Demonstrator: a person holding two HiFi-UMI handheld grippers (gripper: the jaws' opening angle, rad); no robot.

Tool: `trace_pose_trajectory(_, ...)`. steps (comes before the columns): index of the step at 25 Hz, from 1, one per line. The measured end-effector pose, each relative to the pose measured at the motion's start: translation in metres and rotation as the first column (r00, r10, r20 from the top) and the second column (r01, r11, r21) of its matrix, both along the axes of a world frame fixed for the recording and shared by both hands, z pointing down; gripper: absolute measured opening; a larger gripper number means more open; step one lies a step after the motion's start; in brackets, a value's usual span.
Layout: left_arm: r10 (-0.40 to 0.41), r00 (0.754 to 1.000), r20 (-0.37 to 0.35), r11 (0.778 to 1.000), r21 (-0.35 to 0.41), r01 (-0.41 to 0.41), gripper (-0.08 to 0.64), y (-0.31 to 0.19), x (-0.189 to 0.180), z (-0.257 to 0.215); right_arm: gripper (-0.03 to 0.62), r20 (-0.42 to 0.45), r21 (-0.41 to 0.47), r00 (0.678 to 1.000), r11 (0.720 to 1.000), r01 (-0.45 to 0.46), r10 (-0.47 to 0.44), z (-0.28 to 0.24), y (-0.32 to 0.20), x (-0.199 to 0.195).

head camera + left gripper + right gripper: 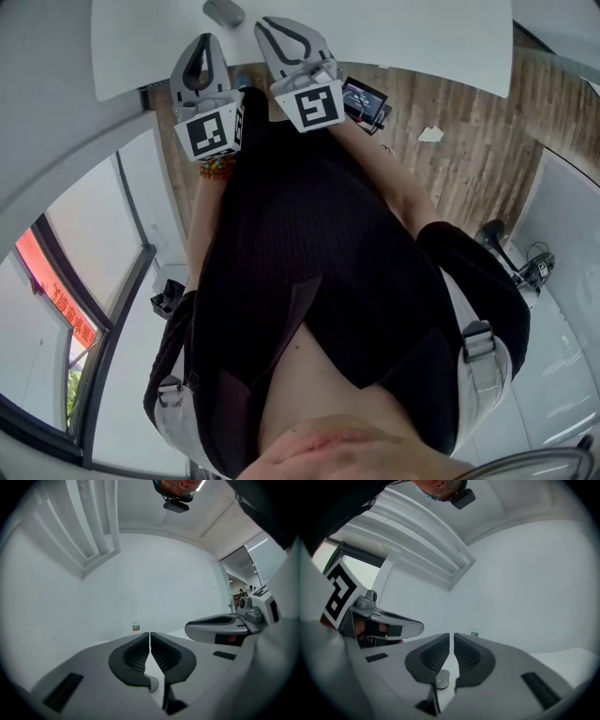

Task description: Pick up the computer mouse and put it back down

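Head view: both forearms are reaching forward from the body, side by side. The left gripper (202, 42) and right gripper (272, 26) are pointing out over the near edge of the white surface (422, 37). The mouse (223, 11) is lying on the surface just past the left gripper's tip, gripped by neither.

Left gripper view: it is pointing level. Its fingers (136, 656) are meeting at the tips, with nothing between them. 1 small bottle (136, 626) is standing far back.

Right gripper view: also level. Its fingers (469, 656) are sitting almost together, leaving a thin slit, and are holding nothing. A gray rounded shape (442, 679) is showing below the gap; can't tell if it's the mouse.
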State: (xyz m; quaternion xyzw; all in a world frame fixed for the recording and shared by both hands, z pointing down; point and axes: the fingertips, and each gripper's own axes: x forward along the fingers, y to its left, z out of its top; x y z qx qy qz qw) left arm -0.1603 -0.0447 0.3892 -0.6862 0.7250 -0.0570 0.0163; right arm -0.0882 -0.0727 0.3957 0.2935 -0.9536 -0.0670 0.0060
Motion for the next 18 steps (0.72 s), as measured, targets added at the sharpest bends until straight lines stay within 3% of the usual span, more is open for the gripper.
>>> trace_pose_trajectory(4, -0.037, 0.999, -0.001, 0.999, -0.001, 0.037, 0.020, 0.006, 0.011, 0.003, 0.040, 0.005, 0.022, 1.000, 0.999, 0.029, -0.029, 0.003, 0.006, 0.008)
trace_pose_trajectory(18, -0.135, 0.990, -0.032, 0.990, -0.041, 0.134, 0.020, 0.015, 0.022, 0.028, 0.028, -0.104, 0.063, 0.989, 0.991, 0.116, -0.109, 0.025, 0.008, 0.011)
